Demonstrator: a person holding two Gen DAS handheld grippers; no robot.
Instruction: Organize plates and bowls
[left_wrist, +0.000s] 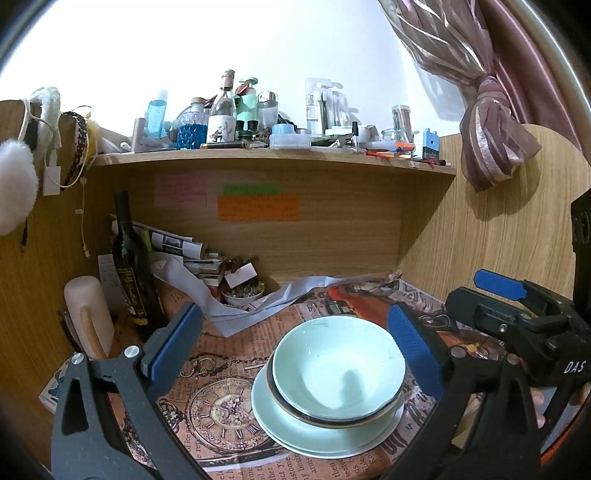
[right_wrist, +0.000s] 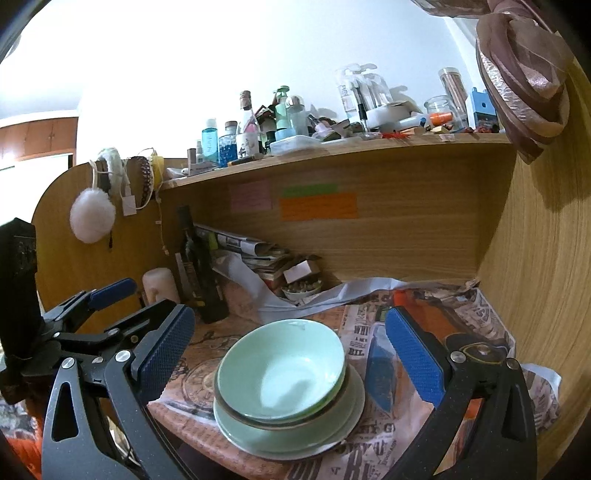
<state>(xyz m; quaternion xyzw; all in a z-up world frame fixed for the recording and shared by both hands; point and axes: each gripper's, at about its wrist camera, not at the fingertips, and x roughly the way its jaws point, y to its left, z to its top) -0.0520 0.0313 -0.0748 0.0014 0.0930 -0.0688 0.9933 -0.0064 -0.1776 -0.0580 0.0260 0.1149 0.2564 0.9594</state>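
A pale green bowl (left_wrist: 338, 363) sits nested in a dark-rimmed bowl (left_wrist: 332, 419), and both rest on stacked pale green plates (left_wrist: 295, 432) on the newspaper-covered desk. My left gripper (left_wrist: 295, 345) stands wide open just short of the stack, nothing between its blue pads. In the right wrist view the same green bowl (right_wrist: 280, 369) tops the stacked plates (right_wrist: 258, 435), and my right gripper (right_wrist: 291, 349) is wide open around empty air in front of it. The right gripper (left_wrist: 517, 306) also shows at the right edge of the left wrist view, the left gripper (right_wrist: 96, 306) at the left of the right wrist view.
A dark wine bottle (left_wrist: 129, 266), a white cylinder (left_wrist: 88, 317), rolled papers and a small bowl of trinkets (left_wrist: 243, 293) crowd the back left. A shelf (left_wrist: 273, 157) full of bottles runs above. Wooden side panels close in both sides; a curtain (left_wrist: 491, 129) hangs at right.
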